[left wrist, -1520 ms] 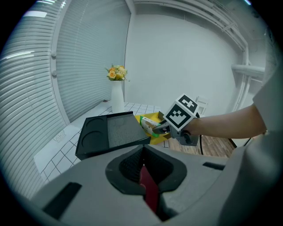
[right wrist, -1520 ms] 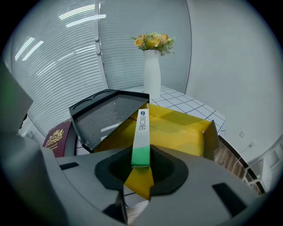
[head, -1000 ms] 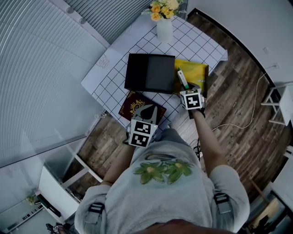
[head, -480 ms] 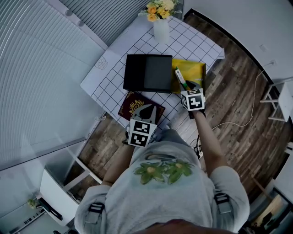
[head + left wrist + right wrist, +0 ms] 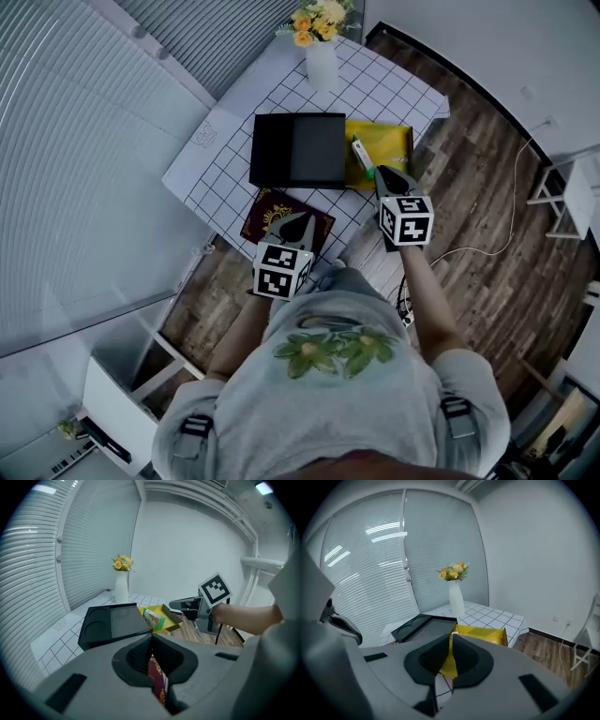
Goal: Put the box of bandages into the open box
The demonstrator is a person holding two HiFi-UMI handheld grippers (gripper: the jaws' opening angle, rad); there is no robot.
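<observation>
The green and white box of bandages (image 5: 360, 156) (image 5: 153, 618) lies inside the open yellow box (image 5: 386, 142) (image 5: 171, 619) (image 5: 483, 635), against the wall next to the black tray. My right gripper (image 5: 386, 175) (image 5: 180, 605) (image 5: 451, 638) is shut and empty, hovering just off the yellow box's near side. Over a dark red book (image 5: 281, 212) (image 5: 158, 685) at the table's near edge, my left gripper (image 5: 302, 223) (image 5: 151, 637) is held shut and empty.
A black tray (image 5: 295, 150) (image 5: 111, 623) (image 5: 423, 625) lies left of the yellow box on the white grid tablecloth (image 5: 380, 84). A white vase of yellow flowers (image 5: 321, 58) (image 5: 121, 585) (image 5: 455, 597) stands at the far edge. Wood floor and a cable (image 5: 487, 234) lie to the right.
My right gripper has drawn back from the bandage box toward the person, and the box stays in the yellow box. The left gripper has barely moved.
</observation>
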